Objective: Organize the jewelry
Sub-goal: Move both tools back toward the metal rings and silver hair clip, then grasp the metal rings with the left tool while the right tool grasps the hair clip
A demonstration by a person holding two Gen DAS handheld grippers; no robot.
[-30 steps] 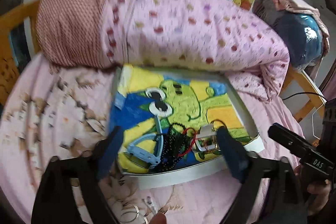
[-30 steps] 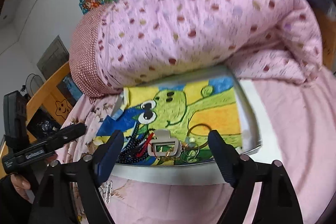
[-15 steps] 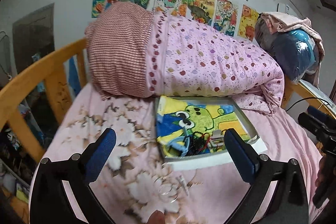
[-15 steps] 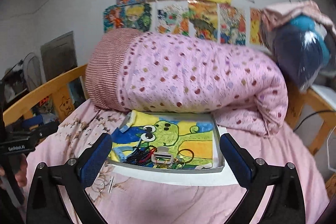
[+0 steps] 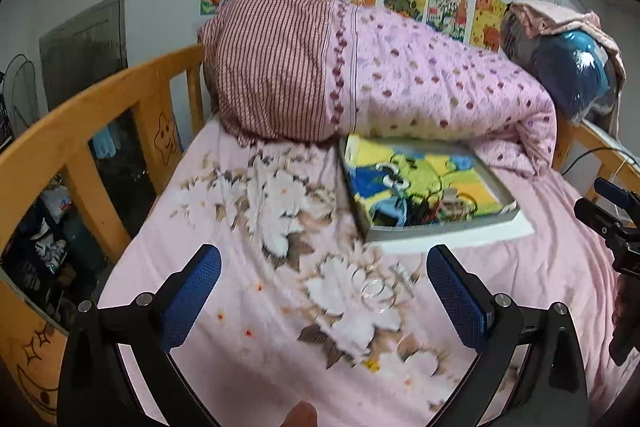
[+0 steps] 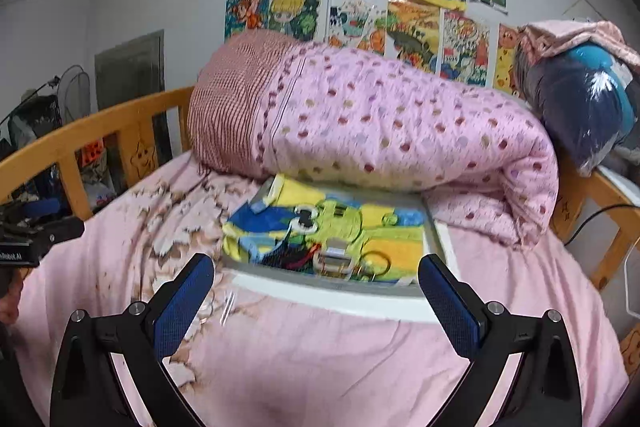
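Observation:
A white tray (image 5: 448, 233) lined with a frog-print cloth lies on the bed against the rolled quilt; it also shows in the right wrist view (image 6: 332, 297). A tangle of jewelry (image 5: 428, 209) lies at its near edge: a blue band, black beads, red cord, a silver clip (image 6: 334, 259). Clear rings (image 5: 374, 289) and a small hairpin (image 5: 402, 275) lie loose on the sheet in front of the tray. My left gripper (image 5: 324, 291) is open and empty above the sheet, near the rings. My right gripper (image 6: 316, 297) is open and empty, short of the tray.
A rolled pink dotted quilt (image 5: 400, 87) lies behind the tray. A wooden bed rail (image 5: 80, 147) runs along the left and another (image 6: 600, 211) on the right. A blue bundle (image 6: 588, 99) sits at the far right. The flowered sheet (image 5: 260, 227) spreads in front.
Both grippers have pulled back and up from close over the tray, so the whole bed now shows. Both stayed open and empty.

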